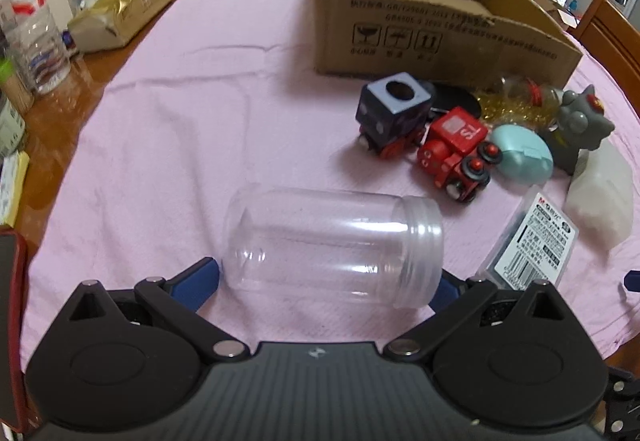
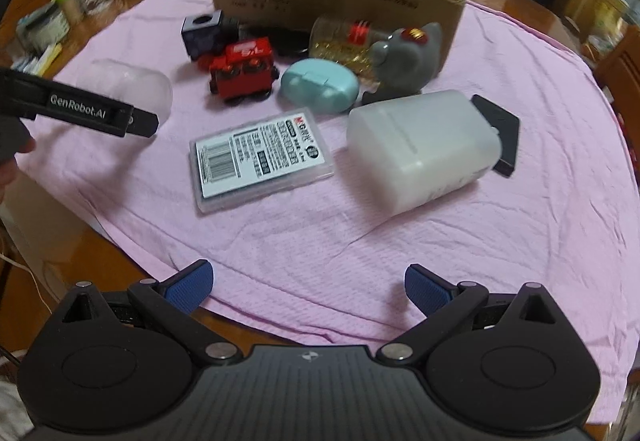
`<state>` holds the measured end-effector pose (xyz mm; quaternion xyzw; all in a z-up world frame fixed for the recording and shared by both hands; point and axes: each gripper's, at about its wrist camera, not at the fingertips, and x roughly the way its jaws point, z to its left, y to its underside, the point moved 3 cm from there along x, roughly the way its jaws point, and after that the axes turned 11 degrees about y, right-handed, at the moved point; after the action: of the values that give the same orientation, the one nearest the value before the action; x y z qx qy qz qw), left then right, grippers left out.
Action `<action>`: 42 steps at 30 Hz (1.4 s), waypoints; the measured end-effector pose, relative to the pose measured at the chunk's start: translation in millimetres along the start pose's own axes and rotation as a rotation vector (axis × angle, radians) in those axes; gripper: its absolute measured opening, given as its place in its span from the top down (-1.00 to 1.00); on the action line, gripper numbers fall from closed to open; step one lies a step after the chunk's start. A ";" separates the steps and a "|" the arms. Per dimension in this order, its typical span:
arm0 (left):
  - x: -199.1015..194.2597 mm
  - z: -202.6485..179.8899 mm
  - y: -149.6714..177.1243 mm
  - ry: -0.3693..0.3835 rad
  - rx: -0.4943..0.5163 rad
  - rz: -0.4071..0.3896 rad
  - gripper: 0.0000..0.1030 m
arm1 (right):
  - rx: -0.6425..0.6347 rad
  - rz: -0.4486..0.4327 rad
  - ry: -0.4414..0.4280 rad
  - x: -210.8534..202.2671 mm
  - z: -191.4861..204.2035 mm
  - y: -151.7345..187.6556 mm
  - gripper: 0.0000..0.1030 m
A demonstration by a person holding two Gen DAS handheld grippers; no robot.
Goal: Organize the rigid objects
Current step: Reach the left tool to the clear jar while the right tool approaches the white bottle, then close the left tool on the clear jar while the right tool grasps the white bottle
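Sorting barely begun; box looked empty, everything out on the cloth.

Left wrist view: the left gripper (image 1: 329, 281) sat with jaws spread around a clear jar (image 1: 334, 247) lying on its side; whether the pads touched it I could not tell. Beyond it were a blue toy train (image 1: 394, 115), a red toy train (image 1: 454, 151), a teal case (image 1: 522, 159) and a grey figure (image 1: 580, 123), all in front of the cardboard box (image 1: 420, 41).
Right wrist view: the right gripper (image 2: 309, 287) hung at the near edge of the pink cloth (image 2: 300, 241), jaws spread on nothing. A labelled flat case (image 2: 260, 159) and a white container (image 2: 424, 149) lay ahead, unsorted.
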<state>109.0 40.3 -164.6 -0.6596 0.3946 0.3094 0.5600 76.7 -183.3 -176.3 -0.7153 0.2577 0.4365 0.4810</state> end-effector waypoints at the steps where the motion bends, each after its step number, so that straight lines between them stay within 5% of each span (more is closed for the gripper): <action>1: 2.4 0.9 0.9 0.000 -0.006 0.003 -0.98 | -0.009 0.004 -0.004 2.2 -0.4 0.2 -1.00; 14: 3.7 0.8 -0.1 -0.011 0.012 0.014 -0.99 | -0.107 0.011 -0.040 9.5 -3.3 -4.2 -1.00; 20: 4.9 1.1 -1.1 -0.007 0.018 0.026 -0.99 | -0.097 0.104 -0.012 13.4 -9.4 -15.1 -1.00; 27: 4.6 1.4 -1.5 -0.019 -0.002 0.014 -0.99 | -0.139 -0.011 -0.004 -14.7 -47.6 -48.2 -1.00; 32: 3.2 1.5 -0.4 -0.030 -0.018 0.003 -0.99 | -0.193 -0.056 -0.034 3.4 -69.8 -84.7 -1.00; 42: 1.8 1.8 1.0 -0.034 -0.019 -0.012 -0.99 | -0.154 0.089 -0.161 27.3 -71.2 -91.2 -1.00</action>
<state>109.1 41.6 -167.0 -0.6619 0.3782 0.3211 0.5619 188.8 -210.0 -146.8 -0.7006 0.2153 0.5319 0.4241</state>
